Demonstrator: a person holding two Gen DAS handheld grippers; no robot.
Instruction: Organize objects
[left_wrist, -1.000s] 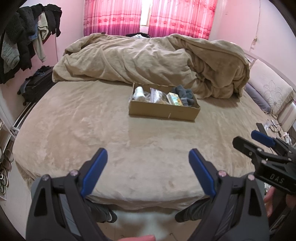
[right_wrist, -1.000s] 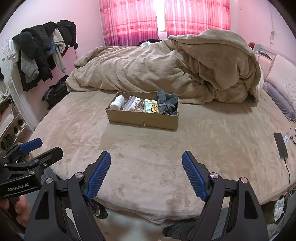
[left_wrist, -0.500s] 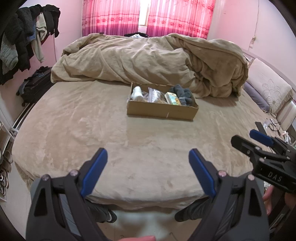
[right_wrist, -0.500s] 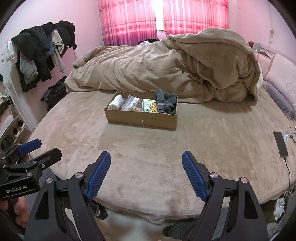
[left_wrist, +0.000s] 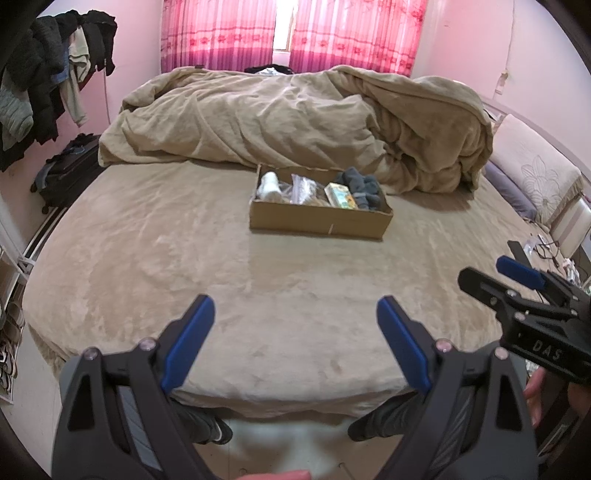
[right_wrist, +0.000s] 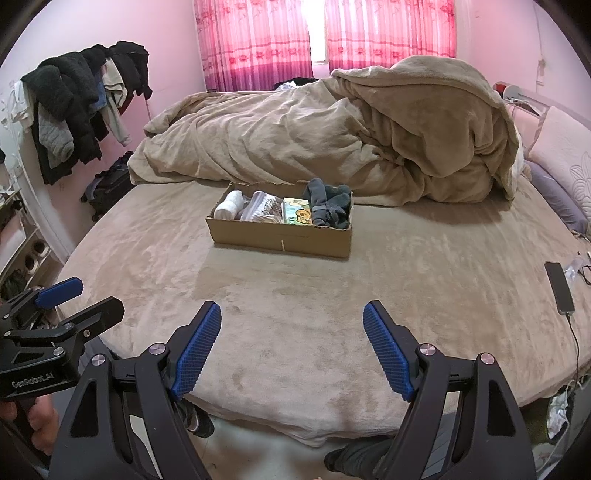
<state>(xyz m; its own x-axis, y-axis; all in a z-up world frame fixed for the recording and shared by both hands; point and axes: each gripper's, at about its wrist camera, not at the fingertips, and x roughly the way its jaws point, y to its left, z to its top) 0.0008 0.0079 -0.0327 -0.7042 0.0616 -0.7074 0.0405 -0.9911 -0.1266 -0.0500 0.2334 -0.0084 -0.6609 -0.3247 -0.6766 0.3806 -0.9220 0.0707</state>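
Bedding dominates both views: a bed (left_wrist: 155, 236) covered in tan plush fabric, with a crumpled tan duvet (left_wrist: 280, 118) heaped along its far side beneath pink curtains (right_wrist: 258, 40). Dark clothes (right_wrist: 74, 110) are hung on the left wall. A shallow cardboard box (left_wrist: 319, 223) is set on the bed just in front of the duvet; inside it, from left to right, a white roll (right_wrist: 229, 204), a clear plastic bag (right_wrist: 263, 208), a green printed packet (right_wrist: 297, 211) whose writing cannot be read, and dark grey socks (right_wrist: 328, 203) are packed side by side. A black phone (right_wrist: 559, 288) is laid near the bed's right edge. The left tool (left_wrist: 295, 341) and the right tool (right_wrist: 291, 345) are both held wide apart and empty above the near edge of the bed, well apart from the box. "GenRobot.AI" is printed on the left tool's body, "DAS" on the right tool's.
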